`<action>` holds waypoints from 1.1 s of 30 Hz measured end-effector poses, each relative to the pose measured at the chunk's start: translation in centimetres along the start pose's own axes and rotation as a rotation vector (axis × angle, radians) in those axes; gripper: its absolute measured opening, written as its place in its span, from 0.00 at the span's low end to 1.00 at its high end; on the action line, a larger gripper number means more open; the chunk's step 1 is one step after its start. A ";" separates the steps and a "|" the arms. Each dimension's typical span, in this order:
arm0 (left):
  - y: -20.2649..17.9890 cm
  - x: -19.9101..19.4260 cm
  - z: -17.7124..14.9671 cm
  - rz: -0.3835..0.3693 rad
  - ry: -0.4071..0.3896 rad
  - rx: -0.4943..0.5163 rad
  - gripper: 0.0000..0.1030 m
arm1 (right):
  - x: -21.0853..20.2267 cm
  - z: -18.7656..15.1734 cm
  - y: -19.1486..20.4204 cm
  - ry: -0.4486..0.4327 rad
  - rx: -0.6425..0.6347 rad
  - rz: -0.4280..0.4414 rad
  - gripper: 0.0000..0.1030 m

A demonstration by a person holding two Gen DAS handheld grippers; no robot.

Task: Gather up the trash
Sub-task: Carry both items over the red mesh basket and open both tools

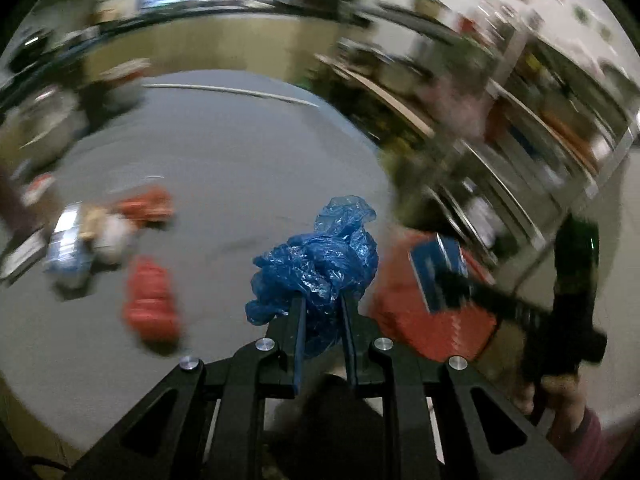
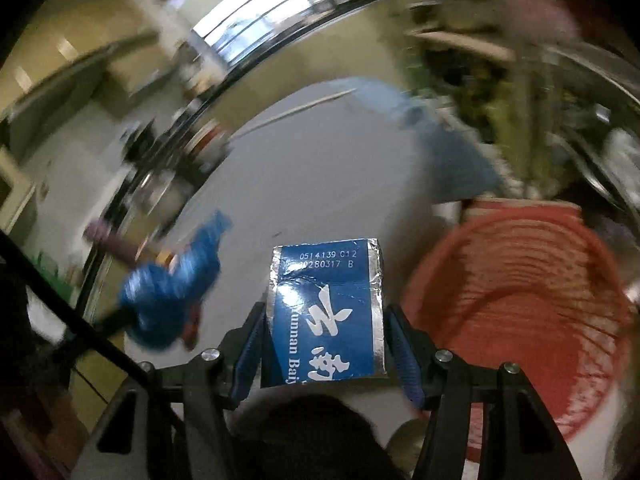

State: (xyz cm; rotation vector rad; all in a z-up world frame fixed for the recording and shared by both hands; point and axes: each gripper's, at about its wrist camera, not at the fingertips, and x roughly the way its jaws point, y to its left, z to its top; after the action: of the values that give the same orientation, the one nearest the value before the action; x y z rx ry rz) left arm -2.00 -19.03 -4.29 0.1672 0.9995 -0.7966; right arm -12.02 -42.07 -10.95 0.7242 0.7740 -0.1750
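My left gripper [image 1: 322, 300] is shut on a crumpled blue plastic bag [image 1: 320, 256], which bulges out above its fingers over the grey floor. The same bag [image 2: 172, 296] appears blurred at the left of the right wrist view. My right gripper [image 2: 327, 310] holds a blue box with silver edges and white lettering [image 2: 328, 304], and both pads touch its sides. That box [image 1: 438, 272] also shows in the left wrist view, over a red ribbed basket [image 1: 440, 332]. In the right wrist view, the red basket [image 2: 520, 300] lies just right of the box.
Loose litter lies on the floor at the left: two red wrappers [image 1: 150, 300] [image 1: 148, 204] and a silver-white heap [image 1: 76, 240]. Cluttered shelves [image 1: 520, 140] run along the right. A hand [image 1: 560, 396] grips the right tool. A blurred blue shape [image 2: 440, 144] lies beyond the basket.
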 end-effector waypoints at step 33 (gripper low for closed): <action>14.2 -4.1 -4.9 0.263 -0.036 -0.252 0.63 | 3.1 -0.9 4.4 0.074 0.008 0.173 0.70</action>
State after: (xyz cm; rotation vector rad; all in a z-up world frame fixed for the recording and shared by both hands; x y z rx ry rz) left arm 2.94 -4.46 -6.85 0.0645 1.0102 -0.4288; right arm -8.57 -37.86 -11.16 0.8047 0.7767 0.0055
